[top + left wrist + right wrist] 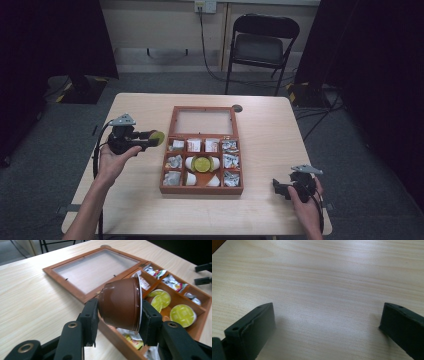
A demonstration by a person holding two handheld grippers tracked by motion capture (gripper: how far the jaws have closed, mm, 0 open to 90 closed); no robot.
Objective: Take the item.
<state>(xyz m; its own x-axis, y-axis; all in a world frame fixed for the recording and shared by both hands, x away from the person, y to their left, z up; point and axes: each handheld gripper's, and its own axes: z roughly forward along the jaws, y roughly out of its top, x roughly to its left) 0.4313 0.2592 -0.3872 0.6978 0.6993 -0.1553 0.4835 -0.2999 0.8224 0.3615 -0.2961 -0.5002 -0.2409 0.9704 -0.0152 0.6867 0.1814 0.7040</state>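
Observation:
My left gripper is shut on a brown coffee capsule with a yellow-green lid, held on its side. In the high view the left gripper hangs just left of the wooden box, with the capsule at its tip. The box lies open on the table, its glass lid folded back flat. Its compartments hold wrapped sachets, white pods and more green-lidded capsules. My right gripper rests low over the table's front right, its jaws wide apart with nothing between them; the fingers frame bare wood.
The light wooden table has room on both sides of the box. A black folding chair stands behind the table's far edge. Dark curtains hang at both sides, and a cable runs down the back wall.

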